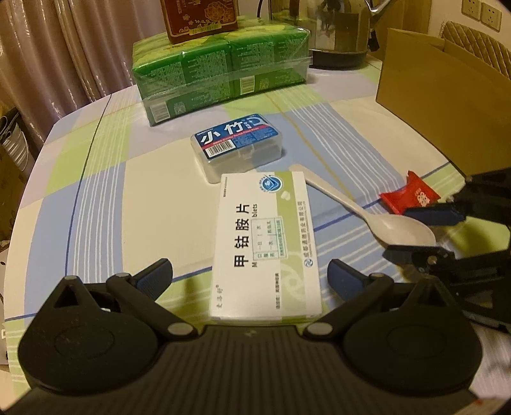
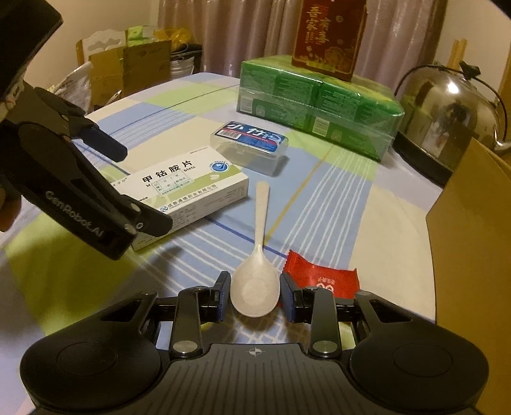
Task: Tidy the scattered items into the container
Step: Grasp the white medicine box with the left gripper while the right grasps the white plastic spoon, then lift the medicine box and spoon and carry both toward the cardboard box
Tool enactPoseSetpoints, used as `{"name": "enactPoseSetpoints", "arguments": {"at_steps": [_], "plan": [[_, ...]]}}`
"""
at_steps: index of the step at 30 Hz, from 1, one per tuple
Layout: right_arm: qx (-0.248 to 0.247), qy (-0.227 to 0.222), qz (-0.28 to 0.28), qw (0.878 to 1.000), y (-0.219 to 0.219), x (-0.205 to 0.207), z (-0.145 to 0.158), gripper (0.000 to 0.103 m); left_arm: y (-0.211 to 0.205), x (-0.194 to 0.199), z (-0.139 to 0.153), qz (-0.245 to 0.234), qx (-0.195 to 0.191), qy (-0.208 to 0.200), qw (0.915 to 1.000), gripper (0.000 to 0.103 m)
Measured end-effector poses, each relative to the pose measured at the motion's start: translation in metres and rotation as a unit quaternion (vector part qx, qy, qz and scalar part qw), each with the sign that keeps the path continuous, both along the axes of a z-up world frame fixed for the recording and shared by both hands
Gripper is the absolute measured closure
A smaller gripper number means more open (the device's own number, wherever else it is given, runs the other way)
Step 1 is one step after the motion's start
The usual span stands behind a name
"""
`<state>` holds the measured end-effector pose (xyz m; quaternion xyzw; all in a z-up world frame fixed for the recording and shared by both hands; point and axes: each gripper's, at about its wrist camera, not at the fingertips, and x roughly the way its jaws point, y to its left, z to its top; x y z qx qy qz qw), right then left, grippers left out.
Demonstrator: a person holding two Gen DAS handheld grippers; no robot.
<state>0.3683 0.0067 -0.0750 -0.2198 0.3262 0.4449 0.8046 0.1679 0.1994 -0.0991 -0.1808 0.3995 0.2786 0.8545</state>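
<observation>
A white medicine box [image 1: 266, 242] lies on the checked tablecloth between the wide-open fingers of my left gripper [image 1: 250, 271], which do not touch it. A clear floss-pick box with a blue label [image 1: 238, 145] lies beyond it. A white plastic spoon [image 2: 255, 287] lies with its bowl between the pads of my right gripper [image 2: 255, 292], which stand close on both sides of it; contact is unclear. A red packet [image 2: 321, 277] lies just right of the spoon. The brown cardboard container [image 2: 472, 249] stands at the right.
A green shrink-wrapped pack of tissue packets [image 1: 220, 64] with a red box [image 1: 199, 16] on top stands at the back. A steel kettle [image 2: 447, 108] stands at the back right. The table's rounded edge [image 1: 28, 178] runs along the left. Cardboard boxes [image 2: 127, 67] stand beyond the table.
</observation>
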Motion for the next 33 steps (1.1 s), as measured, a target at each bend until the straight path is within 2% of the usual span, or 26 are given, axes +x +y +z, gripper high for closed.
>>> {"name": "enactPoseSetpoints", "arguments": {"at_steps": [5,8,11,19,22,24,33], "plan": [[0.006,0.009,-0.016,1.0,-0.007,-0.003,0.003,0.073,0.004,0.005,-0.001,0.0,-0.003,-0.002,1.0,0.006],[0.009,0.015,-0.022,1.0,-0.01,-0.005,0.004,0.073,0.006,0.009,-0.003,-0.001,-0.007,0.002,1.0,0.017],[0.008,0.018,-0.024,0.999,-0.013,-0.008,0.005,0.073,0.008,0.013,-0.005,-0.006,-0.021,0.006,0.9997,0.035],[0.01,0.033,-0.03,0.999,-0.031,-0.024,0.012,0.073,-0.027,-0.004,0.004,-0.011,-0.02,0.015,0.9996,0.036],[0.01,0.042,-0.039,0.998,-0.045,-0.035,0.016,0.073,-0.057,-0.02,0.009,-0.014,-0.024,0.014,0.9995,0.036],[0.013,0.047,-0.045,0.998,-0.058,-0.044,0.019,0.073,-0.076,-0.031,0.011,-0.014,-0.039,0.007,0.9991,0.036],[0.003,0.06,-0.064,0.996,-0.11,-0.088,0.023,0.073,-0.161,-0.06,0.024,-0.035,-0.032,0.016,0.9988,0.036]]}}
